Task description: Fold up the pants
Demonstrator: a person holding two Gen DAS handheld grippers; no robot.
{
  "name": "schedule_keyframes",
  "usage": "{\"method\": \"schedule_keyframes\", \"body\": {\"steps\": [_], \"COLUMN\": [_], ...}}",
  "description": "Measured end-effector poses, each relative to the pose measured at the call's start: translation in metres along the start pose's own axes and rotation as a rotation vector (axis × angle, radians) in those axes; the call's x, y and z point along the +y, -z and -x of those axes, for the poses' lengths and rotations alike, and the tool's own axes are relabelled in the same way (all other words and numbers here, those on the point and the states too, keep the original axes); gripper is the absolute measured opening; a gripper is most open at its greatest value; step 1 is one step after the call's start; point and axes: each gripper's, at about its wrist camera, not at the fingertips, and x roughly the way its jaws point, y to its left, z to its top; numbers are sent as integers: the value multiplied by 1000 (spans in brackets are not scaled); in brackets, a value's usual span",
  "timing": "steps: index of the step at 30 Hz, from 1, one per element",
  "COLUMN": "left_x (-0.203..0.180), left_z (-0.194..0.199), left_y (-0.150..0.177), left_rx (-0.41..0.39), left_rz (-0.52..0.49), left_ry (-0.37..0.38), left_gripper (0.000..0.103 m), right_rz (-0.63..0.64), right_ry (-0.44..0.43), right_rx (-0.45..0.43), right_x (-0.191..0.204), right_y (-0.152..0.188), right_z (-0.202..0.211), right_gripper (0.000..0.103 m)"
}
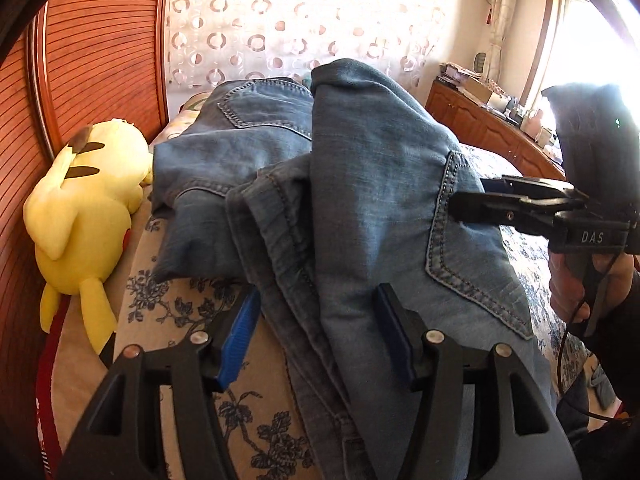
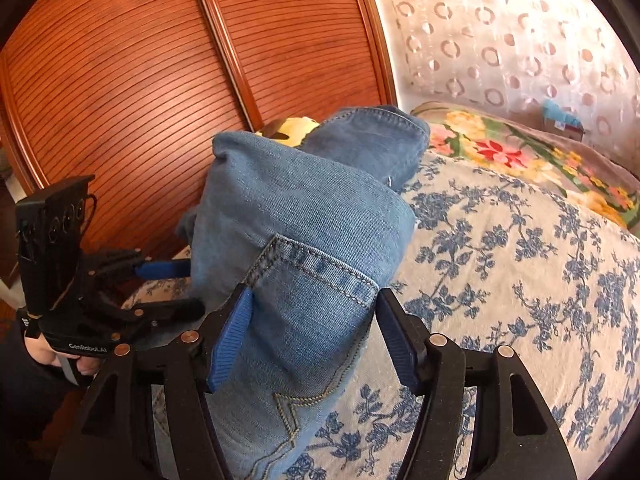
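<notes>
Blue denim pants (image 1: 360, 184) lie bunched and partly folded on the bed, back pocket up; they also fill the right wrist view (image 2: 296, 232). My left gripper (image 1: 316, 336) is open, its blue pads on either side of a fold of the denim at the near edge. My right gripper (image 2: 312, 340) is open around the pocket edge of the pants; in the left wrist view it (image 1: 460, 204) comes in from the right and touches the pocket seam. The left gripper shows at the left of the right wrist view (image 2: 176, 284), jaws apart beside the denim.
The bed has a blue floral cover (image 2: 500, 248). A yellow plush toy (image 1: 84, 208) lies at the bed's left edge against the slatted wooden wardrobe doors (image 2: 160, 80). A flowered blanket (image 2: 520, 148) lies at the bed's head. A wooden dresser (image 1: 480, 124) stands far right.
</notes>
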Motion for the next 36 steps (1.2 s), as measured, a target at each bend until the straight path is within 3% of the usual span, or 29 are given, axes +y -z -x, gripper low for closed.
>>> {"method": "schedule_keyframes", "body": {"steps": [6, 18, 25, 29, 36], "left_x": [4, 2, 5, 8, 18], "left_z": [-1, -18, -22, -25, -33], "left_y": [0, -3, 2, 2, 1], "left_rx": [8, 33, 37, 40, 56], "left_rz": [13, 13, 51, 60, 120], "left_ry": [11, 27, 27, 43, 98], "left_gripper": [59, 60, 67, 67, 65], "right_rz": [31, -62, -71, -61, -8], "right_ry": [-2, -56, -72, -57, -6], "right_rx": [12, 49, 89, 92, 64], "right_x": [1, -21, -15, -9, 10], "right_y": [-4, 4, 10, 12, 13], "right_z": [-6, -19, -26, -25, -15], "right_gripper": [66, 67, 67, 61, 40]}}
